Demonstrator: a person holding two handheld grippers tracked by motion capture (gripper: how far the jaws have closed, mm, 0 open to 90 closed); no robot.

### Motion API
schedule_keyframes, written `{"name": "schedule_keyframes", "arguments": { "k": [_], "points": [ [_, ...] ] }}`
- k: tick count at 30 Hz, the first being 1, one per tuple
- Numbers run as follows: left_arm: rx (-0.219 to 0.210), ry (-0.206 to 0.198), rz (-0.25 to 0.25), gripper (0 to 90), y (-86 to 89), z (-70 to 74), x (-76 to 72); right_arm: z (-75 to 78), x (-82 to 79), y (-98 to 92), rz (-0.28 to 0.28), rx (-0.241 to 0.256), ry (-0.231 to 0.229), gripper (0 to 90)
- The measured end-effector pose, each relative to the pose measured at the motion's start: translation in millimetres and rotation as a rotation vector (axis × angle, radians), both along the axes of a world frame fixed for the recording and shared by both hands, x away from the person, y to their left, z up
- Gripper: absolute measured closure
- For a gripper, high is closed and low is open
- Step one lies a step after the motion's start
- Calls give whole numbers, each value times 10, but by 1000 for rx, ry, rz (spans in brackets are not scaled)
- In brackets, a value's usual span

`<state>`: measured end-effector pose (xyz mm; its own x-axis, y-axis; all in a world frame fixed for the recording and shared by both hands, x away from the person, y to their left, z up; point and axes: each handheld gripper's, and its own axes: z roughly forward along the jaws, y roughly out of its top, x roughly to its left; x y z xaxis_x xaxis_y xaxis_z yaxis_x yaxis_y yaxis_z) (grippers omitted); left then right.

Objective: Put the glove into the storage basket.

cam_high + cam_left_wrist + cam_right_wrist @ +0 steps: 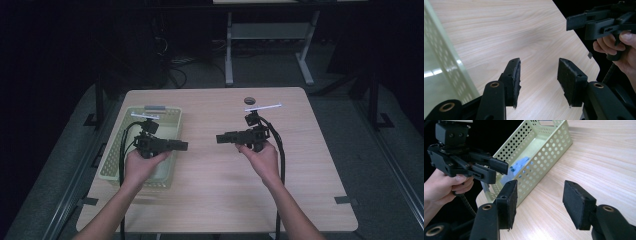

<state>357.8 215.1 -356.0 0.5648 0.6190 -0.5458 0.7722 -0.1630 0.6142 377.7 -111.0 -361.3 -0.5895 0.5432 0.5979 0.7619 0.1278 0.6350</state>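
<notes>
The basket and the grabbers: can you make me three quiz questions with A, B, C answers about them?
1. Where is the basket?
A. table's left side
B. table's right side
C. on the floor

2. What colour is the thing inside the basket?
A. red
B. blue
C. orange

3. How are the left gripper and the right gripper?
A. both shut
B. one holds a cup
C. both open, holding nothing

Answers: 1 A, it sits by the table's left edge. 2 B, blue shows through the holes. 3 C, bare wood shows between each pair of jaws.

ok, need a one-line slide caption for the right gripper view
Right gripper, jaws open over the wooden table, faces the perforated green basket and the left gripper.
</notes>
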Motion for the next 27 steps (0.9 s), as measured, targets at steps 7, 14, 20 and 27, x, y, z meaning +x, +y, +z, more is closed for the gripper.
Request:
{"name": "schedule_keyframes", "arguments": {
  "k": [7,14,20,27],
  "points": [
    [-6,4,-15,503,-89,-13,-20,-23,-23,-143,-24,7,8,441],
    [-11,-9,-45,477,-199,-15,-56,-79,-54,-274,-45,16,19,432],
    [-14,-10,-59,472,-267,-37,-76,-121,-82,-376,-56,11,27,424],
    [-20,-13,-77,468,-343,-48,-98,-170,-106,-497,-76,15,29,421]
  ]
}}
